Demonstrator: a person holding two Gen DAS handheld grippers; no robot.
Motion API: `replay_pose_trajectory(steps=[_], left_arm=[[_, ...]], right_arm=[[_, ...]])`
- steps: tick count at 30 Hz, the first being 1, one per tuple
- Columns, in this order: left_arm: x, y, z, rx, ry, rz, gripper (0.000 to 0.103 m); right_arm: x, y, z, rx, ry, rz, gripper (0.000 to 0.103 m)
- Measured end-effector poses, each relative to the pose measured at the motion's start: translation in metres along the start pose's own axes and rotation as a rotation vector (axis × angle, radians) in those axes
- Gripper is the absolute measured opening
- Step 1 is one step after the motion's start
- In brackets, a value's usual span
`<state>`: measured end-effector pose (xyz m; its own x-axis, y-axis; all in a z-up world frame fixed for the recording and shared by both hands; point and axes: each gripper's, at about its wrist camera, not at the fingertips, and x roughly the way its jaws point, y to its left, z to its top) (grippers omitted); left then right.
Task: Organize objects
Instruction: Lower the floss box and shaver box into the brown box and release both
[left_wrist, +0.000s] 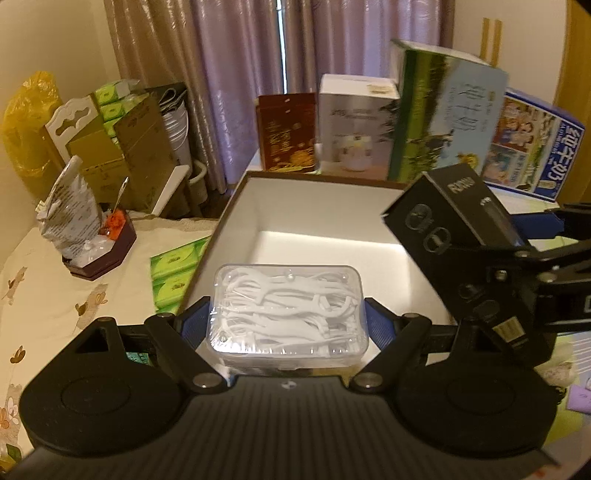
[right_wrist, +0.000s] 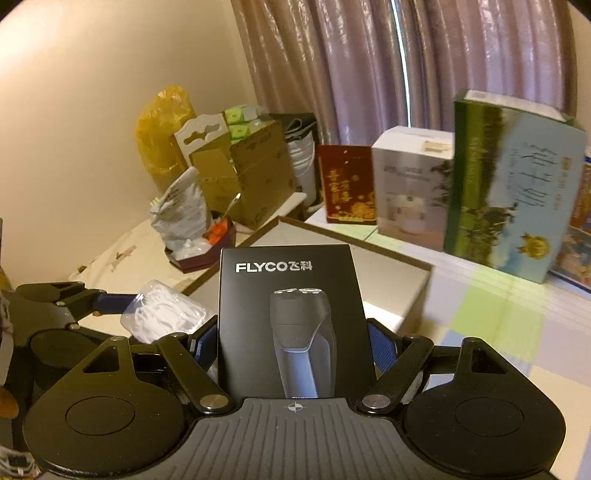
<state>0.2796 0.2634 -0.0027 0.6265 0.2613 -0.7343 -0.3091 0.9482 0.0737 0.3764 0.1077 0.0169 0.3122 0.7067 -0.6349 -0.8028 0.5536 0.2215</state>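
The left claw (left_wrist: 288, 317) is seen closed on a clear plastic case of white floss picks (left_wrist: 288, 314), its blue pads (left_wrist: 195, 319) pressed against the two short ends of the case. The case is held above the near part of an open brown box with a pale interior (left_wrist: 314, 221); whether it touches the box floor cannot be told. The right claw (right_wrist: 291, 339) is seen closed on a black FLYCO shaver box (right_wrist: 291, 314), which stands upright between the blue pads (right_wrist: 380, 343) with its printed face towards the camera. In the left wrist view the shaver box (left_wrist: 454, 225) is held tilted over the right-hand rim of the open box, carried by the right claw. The open box rests on a worktop covered with a pale cloth printed with small animals (left_wrist: 48, 295).

Along the far edge of the worktop a dark red carton (left_wrist: 286, 133), a white carton (left_wrist: 356, 125), a tall green-and-blue carton (left_wrist: 443, 122) and a blue carton with cartoon pictures (left_wrist: 532, 147) are lined up. At the left of the open box, green tissue packs (left_wrist: 173, 273) lie flat, and further left a dark tray holding a foil pouch (left_wrist: 99, 251) is set. Behind, cardboard boxes (left_wrist: 122, 147), a yellow bag (left_wrist: 26, 118) and mauve curtains (left_wrist: 236, 74) are visible.
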Motion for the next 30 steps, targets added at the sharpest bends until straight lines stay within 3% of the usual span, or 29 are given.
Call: replay_pose_trajectory(steps=[11,25,30], left_arm=[[0.051,0.028,0.005,0.027,0.044,-0.026,0.083],[0.107,0.013,0.012,0.098,0.110,-0.086,0.083],[0.120,0.013,0.010,0.103,0.133,-0.087,0.083]], right_arm=[[0.070,0.003,0.012,0.027,0.061,-0.073,0.077],[0.134,-0.027,0.011,-0.026,0.168,-0.141,0.078],[0.138,-0.033,0.009,-0.033,0.177,-0.141,0.079]])
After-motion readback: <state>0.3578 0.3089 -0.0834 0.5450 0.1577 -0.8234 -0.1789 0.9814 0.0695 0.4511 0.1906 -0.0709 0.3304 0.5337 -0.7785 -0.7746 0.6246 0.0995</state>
